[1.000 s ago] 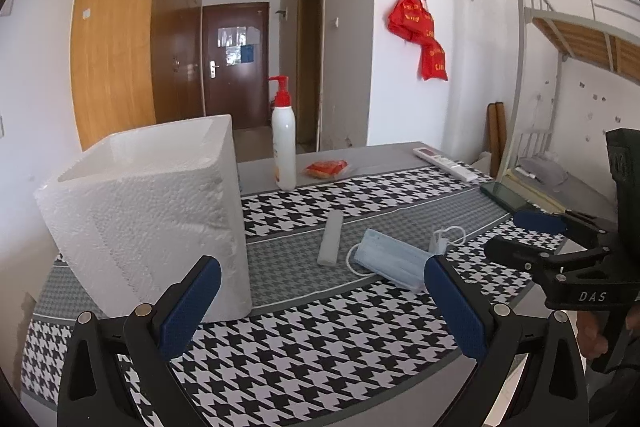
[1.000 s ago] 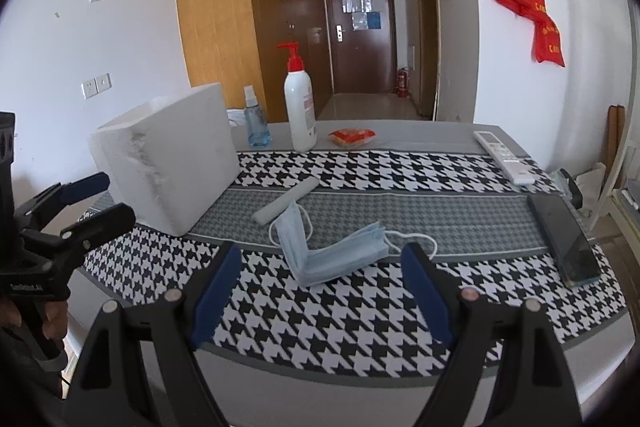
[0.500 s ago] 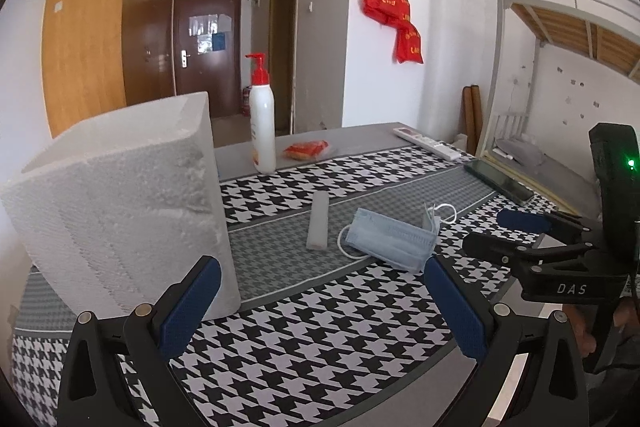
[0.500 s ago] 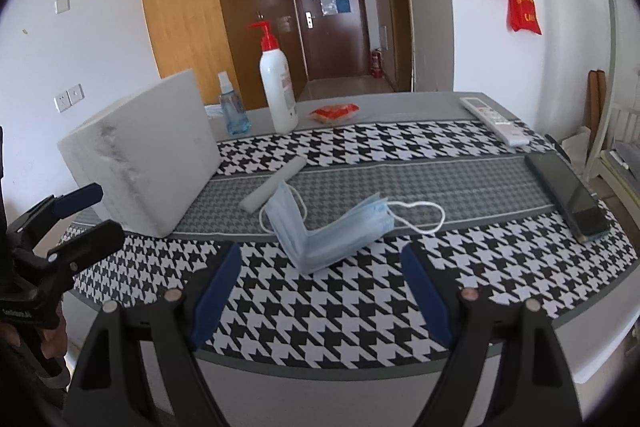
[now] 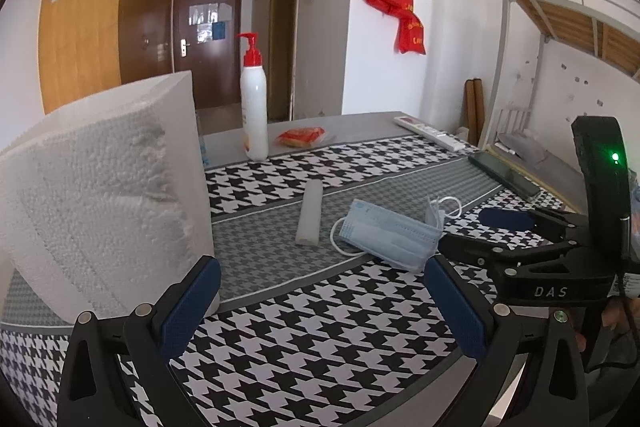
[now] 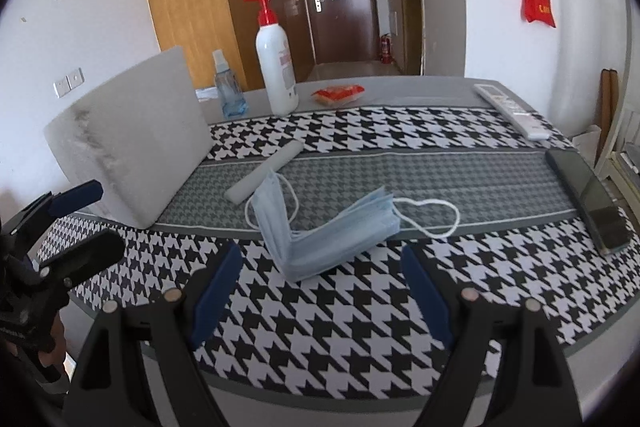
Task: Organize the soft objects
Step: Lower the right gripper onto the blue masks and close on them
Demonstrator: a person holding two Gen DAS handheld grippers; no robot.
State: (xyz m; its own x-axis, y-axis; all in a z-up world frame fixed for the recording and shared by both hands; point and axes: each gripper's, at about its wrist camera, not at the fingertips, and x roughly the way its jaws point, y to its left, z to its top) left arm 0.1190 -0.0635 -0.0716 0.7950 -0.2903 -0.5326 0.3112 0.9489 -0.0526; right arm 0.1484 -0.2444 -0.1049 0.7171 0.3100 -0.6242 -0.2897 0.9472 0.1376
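Note:
A folded stack of pale blue face masks [image 6: 320, 227] with white ear loops lies on the houndstooth table cloth [image 6: 360, 327], also in the left wrist view [image 5: 388, 235]. A white foam box [image 5: 104, 203] stands at the left [image 6: 132, 143]. My right gripper [image 6: 320, 291] is open and empty, just short of the masks. My left gripper [image 5: 320, 307] is open and empty, near the box's front corner. Each gripper shows in the other's view: the right one [image 5: 476, 233] and the left one [image 6: 96, 219].
A short white foam stick [image 6: 264, 173] lies behind the masks. A white pump bottle [image 6: 276, 67], a small spray bottle [image 6: 228, 91] and an orange packet [image 6: 338, 94] stand at the back. A remote [image 6: 512, 111] and a phone [image 6: 592, 203] lie at the right.
Both grippers have moved forward over the table toward the masks; the masks and foam box look larger. Nothing on the table has moved.

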